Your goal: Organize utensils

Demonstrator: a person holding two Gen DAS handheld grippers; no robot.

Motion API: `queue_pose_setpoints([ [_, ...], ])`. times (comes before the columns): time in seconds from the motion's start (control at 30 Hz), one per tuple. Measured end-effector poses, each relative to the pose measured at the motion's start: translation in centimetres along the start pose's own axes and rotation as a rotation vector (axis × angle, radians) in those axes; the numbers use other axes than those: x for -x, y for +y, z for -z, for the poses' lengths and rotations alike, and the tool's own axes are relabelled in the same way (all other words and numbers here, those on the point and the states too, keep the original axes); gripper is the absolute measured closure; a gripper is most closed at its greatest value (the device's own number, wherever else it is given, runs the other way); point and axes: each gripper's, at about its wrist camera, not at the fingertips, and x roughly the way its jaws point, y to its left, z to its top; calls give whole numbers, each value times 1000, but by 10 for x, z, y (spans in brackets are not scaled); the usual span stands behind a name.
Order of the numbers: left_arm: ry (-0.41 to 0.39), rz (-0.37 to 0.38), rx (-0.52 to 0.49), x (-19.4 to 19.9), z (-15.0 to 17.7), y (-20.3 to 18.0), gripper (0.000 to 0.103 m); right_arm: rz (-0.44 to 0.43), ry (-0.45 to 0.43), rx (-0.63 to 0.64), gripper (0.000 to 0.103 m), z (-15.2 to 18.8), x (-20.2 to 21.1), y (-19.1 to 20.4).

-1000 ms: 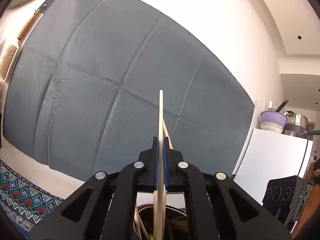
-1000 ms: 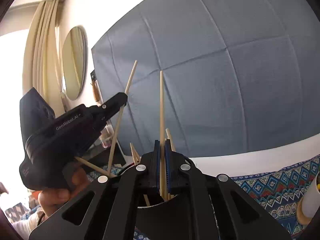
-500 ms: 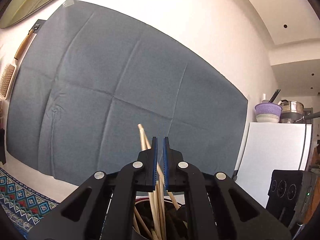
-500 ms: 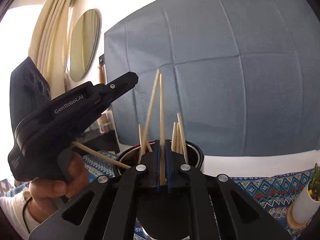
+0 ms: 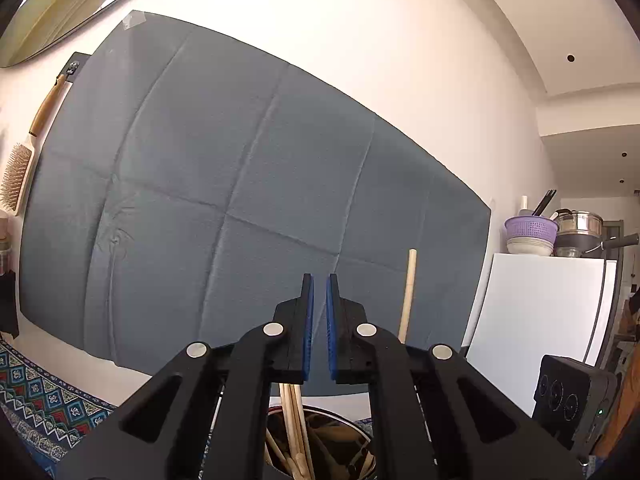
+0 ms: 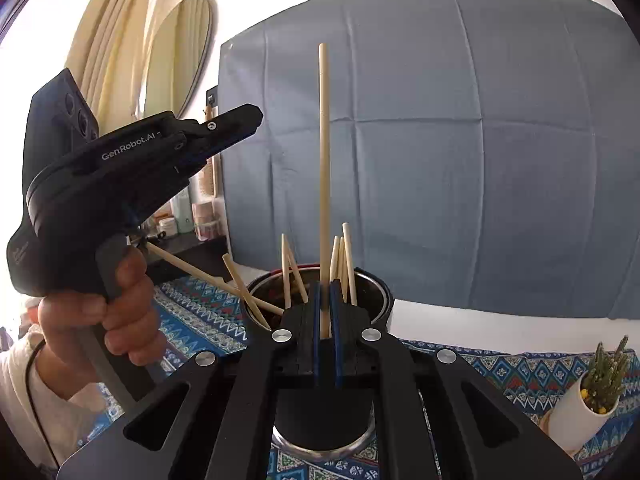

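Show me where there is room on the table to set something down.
Free: the patterned cloth between the metal pot and the small cactus pot, and the white strip below the grey wall sheet. Crowded: the pot, bristling with chopsticks, and the side where the left claw hovers.

White lettering "GenRobot.AI" runs along the left gripper (image 6: 240,122) body; nothing else legible.

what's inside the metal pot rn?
Several wooden chopsticks stand loose in the metal pot, leaning on its rim. The right gripper covers the pot's middle and bottom, so a full count isn't possible.
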Motion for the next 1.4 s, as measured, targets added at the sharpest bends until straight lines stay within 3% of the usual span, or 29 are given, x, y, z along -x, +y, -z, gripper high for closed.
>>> queue_pose_setpoints([
  [0.2, 9, -34, -46, 17, -10, -2, 70, 4, 11, 10, 97, 2, 6, 6],
  [0.53, 107, -116, -76, 45, -7, 2, 56, 21, 33, -4, 95, 4, 23, 20],
  [0.6, 138, -132, -83, 52, -4, 2, 51, 31, 38, -8, 87, 7, 30, 22],
  [0.67, 156, -149, -92, 62, -1, 1, 48, 47, 36, -16, 72, 10, 39, 25],
  [1.0, 185, -202, -139, 125, 2, -16, 10, 92, 28, -89, 36, 32, 90, 36],
  [1.13, 188, -233, -163, 149, 6, -26, 6, 131, 37, -106, 18, 42, 109, 41],
  [1.4, 271, -277, -215, 184, 33, -42, 6, 205, 71, -84, 15, 65, 146, 54],
])
